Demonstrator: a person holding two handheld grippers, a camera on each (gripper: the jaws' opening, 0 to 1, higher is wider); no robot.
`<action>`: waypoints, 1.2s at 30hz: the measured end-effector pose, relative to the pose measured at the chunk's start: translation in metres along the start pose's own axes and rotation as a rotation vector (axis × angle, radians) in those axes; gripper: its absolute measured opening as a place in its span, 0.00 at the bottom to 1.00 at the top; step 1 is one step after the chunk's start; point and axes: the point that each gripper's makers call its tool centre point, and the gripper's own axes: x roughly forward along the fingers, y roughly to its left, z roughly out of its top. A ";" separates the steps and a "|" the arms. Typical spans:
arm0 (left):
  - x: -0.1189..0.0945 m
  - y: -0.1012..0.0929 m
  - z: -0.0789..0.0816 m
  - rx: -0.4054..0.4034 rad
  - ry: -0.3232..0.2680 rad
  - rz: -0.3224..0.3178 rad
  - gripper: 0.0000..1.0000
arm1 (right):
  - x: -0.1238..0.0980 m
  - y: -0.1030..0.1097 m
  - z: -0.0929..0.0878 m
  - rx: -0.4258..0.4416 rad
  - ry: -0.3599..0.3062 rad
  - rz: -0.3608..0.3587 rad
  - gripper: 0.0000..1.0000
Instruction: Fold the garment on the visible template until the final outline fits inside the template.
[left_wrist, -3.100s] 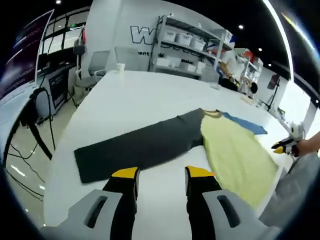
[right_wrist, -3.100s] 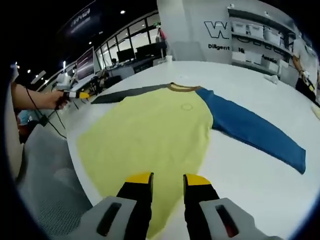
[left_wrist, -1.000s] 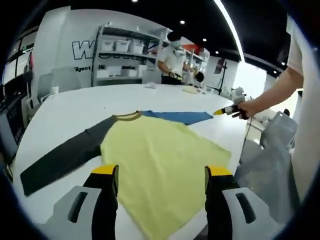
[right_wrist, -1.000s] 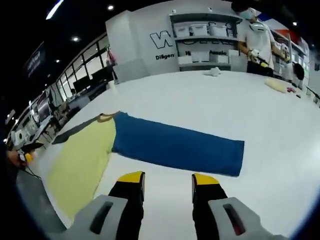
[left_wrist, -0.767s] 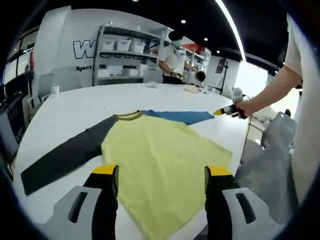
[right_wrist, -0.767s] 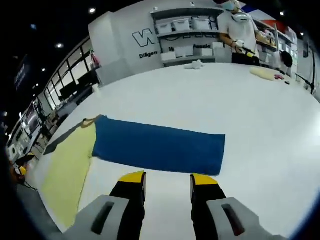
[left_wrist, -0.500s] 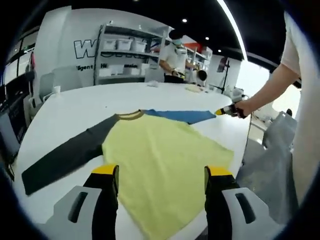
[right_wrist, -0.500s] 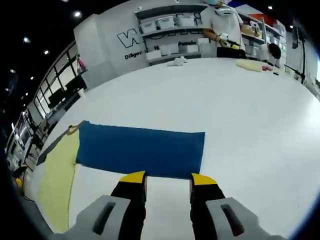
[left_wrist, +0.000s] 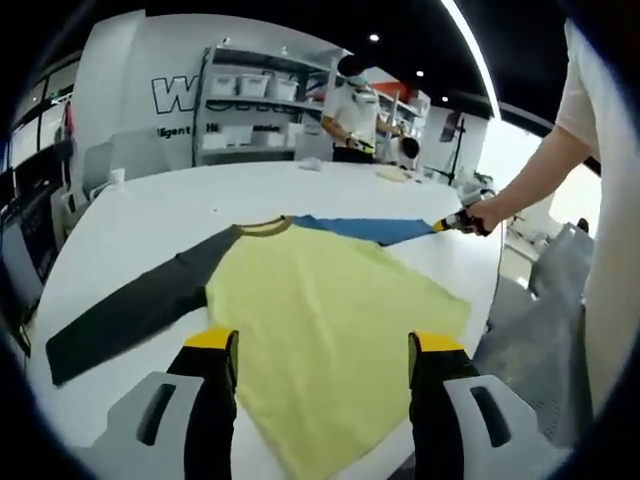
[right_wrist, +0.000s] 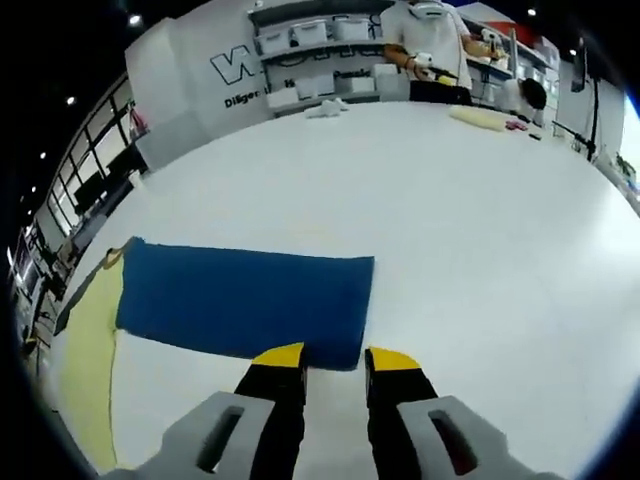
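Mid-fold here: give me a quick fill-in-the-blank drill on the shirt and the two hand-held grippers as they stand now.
1. The shirt's body is ____ in colour.
2. The right hand-held gripper is at the cuff end of the ____ sleeve.
3. The left hand-held gripper has its jaws ____ over the shirt's body.
4. The other sleeve is dark ____.

Missing words: yellow; blue; open; grey

White wall with large lettering (left_wrist: 185, 95); storage shelving (left_wrist: 262, 112) stocked with bins; dark ceiling, recessed spotlights (right_wrist: 134, 19); windows (right_wrist: 100, 165) at side.
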 end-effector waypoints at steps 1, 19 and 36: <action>0.000 0.000 0.000 0.001 0.001 0.001 0.71 | -0.002 0.000 -0.002 -0.023 0.012 -0.011 0.16; -0.010 0.004 0.002 0.000 -0.005 0.030 0.69 | -0.002 -0.004 0.012 -0.140 -0.020 -0.061 0.00; -0.019 0.004 0.003 0.001 -0.040 0.013 0.68 | -0.010 0.072 0.082 -0.234 -0.215 0.042 0.00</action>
